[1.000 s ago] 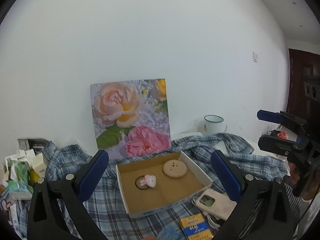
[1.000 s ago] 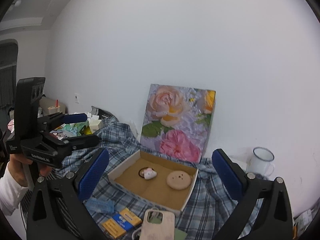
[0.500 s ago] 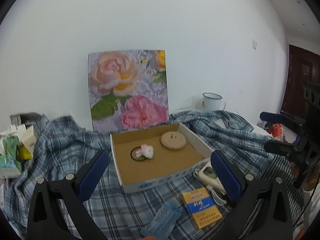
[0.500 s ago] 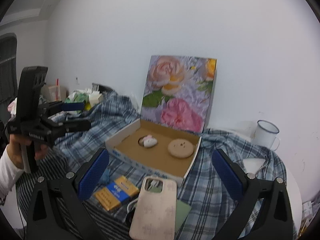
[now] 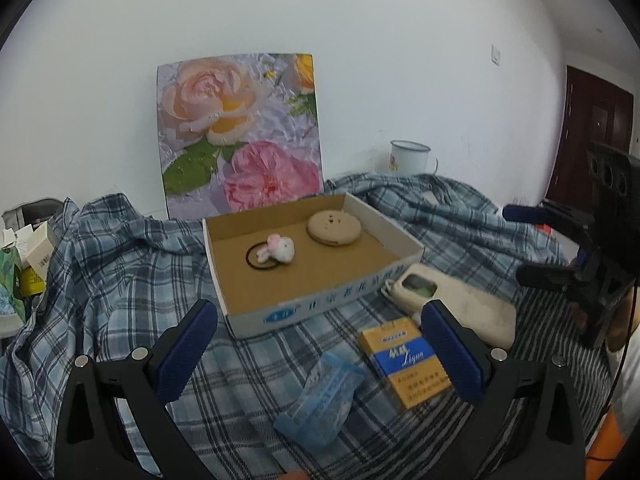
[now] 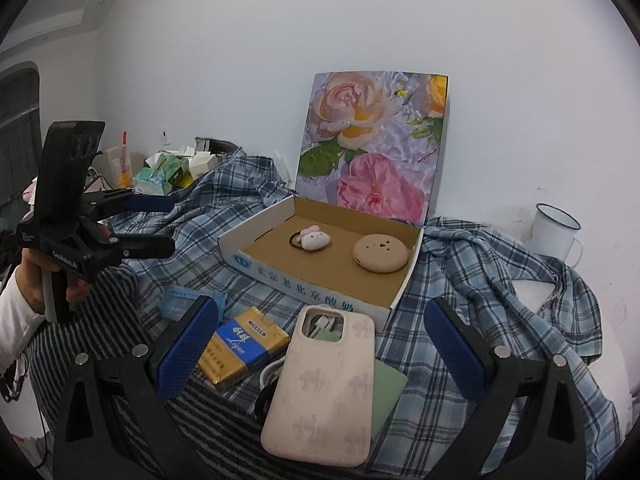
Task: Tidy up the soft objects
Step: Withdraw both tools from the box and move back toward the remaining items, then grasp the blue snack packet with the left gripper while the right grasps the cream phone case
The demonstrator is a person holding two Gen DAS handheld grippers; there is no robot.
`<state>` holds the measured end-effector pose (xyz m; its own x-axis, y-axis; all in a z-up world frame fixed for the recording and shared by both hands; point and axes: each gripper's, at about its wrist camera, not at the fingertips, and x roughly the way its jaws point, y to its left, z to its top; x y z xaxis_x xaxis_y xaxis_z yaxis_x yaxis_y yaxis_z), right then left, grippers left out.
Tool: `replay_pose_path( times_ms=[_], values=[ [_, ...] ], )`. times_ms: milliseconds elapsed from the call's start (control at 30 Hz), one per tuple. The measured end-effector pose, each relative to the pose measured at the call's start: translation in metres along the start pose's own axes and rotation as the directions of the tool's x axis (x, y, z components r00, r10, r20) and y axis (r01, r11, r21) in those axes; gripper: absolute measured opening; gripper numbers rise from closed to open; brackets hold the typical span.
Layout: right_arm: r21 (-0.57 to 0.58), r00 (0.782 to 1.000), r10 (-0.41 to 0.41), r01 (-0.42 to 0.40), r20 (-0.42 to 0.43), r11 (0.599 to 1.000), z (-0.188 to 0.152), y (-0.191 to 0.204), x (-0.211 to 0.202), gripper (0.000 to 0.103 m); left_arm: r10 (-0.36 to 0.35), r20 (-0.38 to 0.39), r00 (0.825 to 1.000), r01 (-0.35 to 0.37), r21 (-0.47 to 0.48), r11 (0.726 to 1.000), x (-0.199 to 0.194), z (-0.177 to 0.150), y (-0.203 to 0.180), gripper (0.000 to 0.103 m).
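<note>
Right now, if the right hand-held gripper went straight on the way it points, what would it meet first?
Probably the pink phone case, lying on the plaid cloth between the open right hand-held gripper's fingers; the cardboard box lies beyond. Depth is uncertain.

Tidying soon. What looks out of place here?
The blue plaid shirt lies rumpled under the cardboard tray, one sleeve trailing right. A pink phone case sits askew atop a green card.

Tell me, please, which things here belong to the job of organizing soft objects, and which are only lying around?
Likely for the job:
cardboard box
bunny hair tie, already inside it
phone case
blue packet

Just lying about:
yellow-blue pack
enamel mug
flower picture
plaid shirt

Both grippers are open and empty.
</note>
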<state>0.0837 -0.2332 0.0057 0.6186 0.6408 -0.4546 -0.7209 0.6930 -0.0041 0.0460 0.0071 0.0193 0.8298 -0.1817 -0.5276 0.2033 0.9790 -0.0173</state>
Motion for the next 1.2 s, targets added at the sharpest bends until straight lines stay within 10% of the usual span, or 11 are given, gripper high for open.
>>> replay_pose_path(
  times_ms=[700, 1200],
  values=[
    [0.042, 0.997, 0.046, -0.043, -0.066, 0.998, -0.016, -0.007, 0.02, 0.103, -0.074, -0.272, 0.959, 0.087, 0.037, 0.996, 0.037, -0.033, 0.0, 0.103],
    [0.056, 0.993, 0.066, -0.06, -0.099, 0.997, -0.019, -0.007, 0.027, 0.103, -0.118, -0.396, 0.911, 0.137, 0.02, 0.99, 0.058, -0.046, 0.008, 0.072]
  ],
)
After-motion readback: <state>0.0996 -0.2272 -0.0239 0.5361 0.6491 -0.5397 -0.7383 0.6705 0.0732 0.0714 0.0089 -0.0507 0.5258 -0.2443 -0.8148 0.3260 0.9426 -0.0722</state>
